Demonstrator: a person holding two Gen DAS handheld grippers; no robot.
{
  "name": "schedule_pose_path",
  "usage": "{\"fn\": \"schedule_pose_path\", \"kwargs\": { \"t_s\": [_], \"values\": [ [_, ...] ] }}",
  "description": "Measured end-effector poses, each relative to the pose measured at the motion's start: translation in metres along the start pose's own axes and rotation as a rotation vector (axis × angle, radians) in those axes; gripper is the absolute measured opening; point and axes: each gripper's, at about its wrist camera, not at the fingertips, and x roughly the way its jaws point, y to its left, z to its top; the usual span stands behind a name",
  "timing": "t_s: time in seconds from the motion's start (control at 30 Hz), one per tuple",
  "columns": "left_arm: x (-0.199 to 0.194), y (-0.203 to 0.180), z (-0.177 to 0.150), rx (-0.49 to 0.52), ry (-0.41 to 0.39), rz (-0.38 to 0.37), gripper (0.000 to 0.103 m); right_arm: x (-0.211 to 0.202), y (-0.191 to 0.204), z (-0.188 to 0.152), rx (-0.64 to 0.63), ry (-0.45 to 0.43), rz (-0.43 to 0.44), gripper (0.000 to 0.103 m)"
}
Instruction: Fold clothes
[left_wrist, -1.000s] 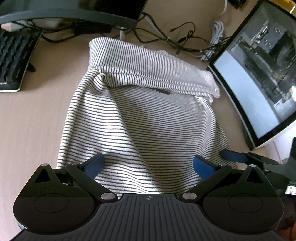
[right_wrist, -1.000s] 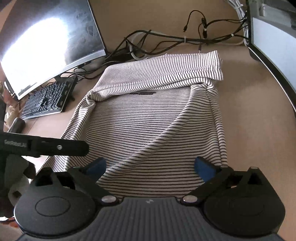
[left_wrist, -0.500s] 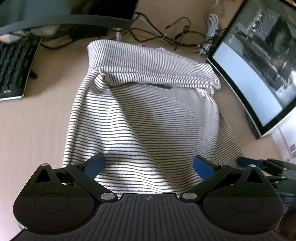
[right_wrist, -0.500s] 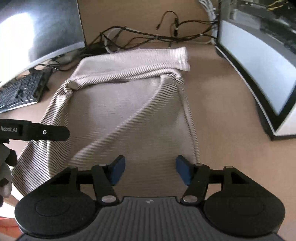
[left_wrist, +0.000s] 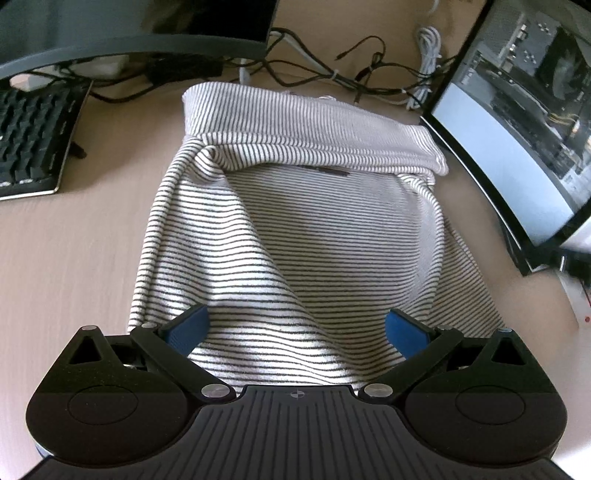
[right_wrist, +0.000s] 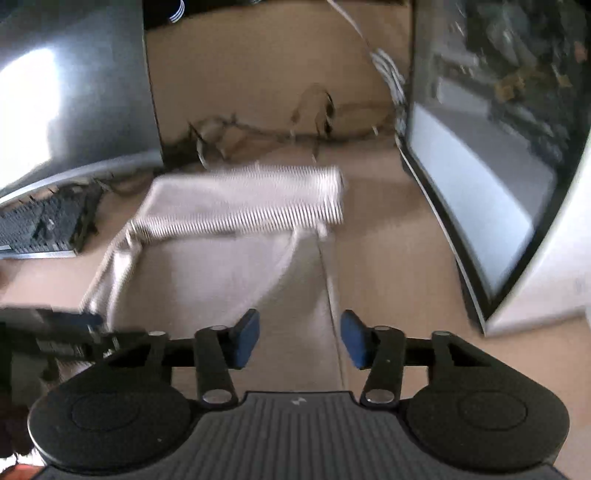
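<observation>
A white garment with thin black stripes (left_wrist: 303, 236) lies on the beige desk, its far end folded over into a band (left_wrist: 306, 133). My left gripper (left_wrist: 295, 328) is open, its blue pads wide apart over the garment's near hem. My right gripper (right_wrist: 299, 338) is partly closed with a gap between its blue pads and holds nothing I can see; it hovers over the garment's right edge (right_wrist: 328, 280). The right wrist view is motion-blurred. The left gripper's finger shows at the left edge of the right wrist view (right_wrist: 70, 317).
A curved monitor (left_wrist: 517, 122) stands to the right and another (left_wrist: 129, 29) at the back left. A black keyboard (left_wrist: 33, 144) sits at the left. Tangled cables (left_wrist: 351, 70) run along the back of the desk.
My right gripper has narrowed from wide open to partly closed and has risen and swung right along the garment's right edge. My left gripper stayed open and moved little.
</observation>
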Motion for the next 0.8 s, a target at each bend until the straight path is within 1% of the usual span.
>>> {"fn": "schedule_pose_path", "kwargs": {
  "t_s": [0.1,0.23,0.27,0.3,0.37,0.4,0.5,0.63,0.8],
  "values": [
    [0.0,-0.001,0.001,-0.014,0.016,0.01,0.103,0.014,0.0,0.032,-0.039,-0.053,0.038,0.045],
    [0.0,0.0,0.005,-0.028,0.053,0.013,0.103,0.049,0.012,0.068,-0.024,-0.08,0.094,0.045],
    [0.001,0.001,0.007,-0.034,0.063,0.013,0.103,0.06,0.015,0.078,-0.012,-0.082,0.112,0.043],
    [0.002,0.001,0.01,-0.048,0.075,0.011,0.103,0.072,0.017,0.087,0.007,-0.079,0.132,0.038],
    [0.004,0.002,0.015,-0.074,0.095,0.008,0.103,0.094,0.017,0.103,0.041,-0.065,0.168,0.031],
    [0.004,0.003,0.017,-0.088,0.104,0.007,0.103,0.106,0.016,0.112,0.054,-0.057,0.187,0.03],
    [0.005,0.007,0.02,-0.122,0.118,0.0,0.103,0.142,0.015,0.131,0.06,-0.036,0.222,0.03],
    [0.004,0.007,0.019,-0.135,0.12,0.005,0.103,0.192,0.018,0.146,0.048,0.014,0.25,0.03],
    [0.005,0.001,0.018,-0.12,0.129,0.035,0.103,0.252,0.021,0.154,0.028,0.071,0.222,0.032]
  ]
}}
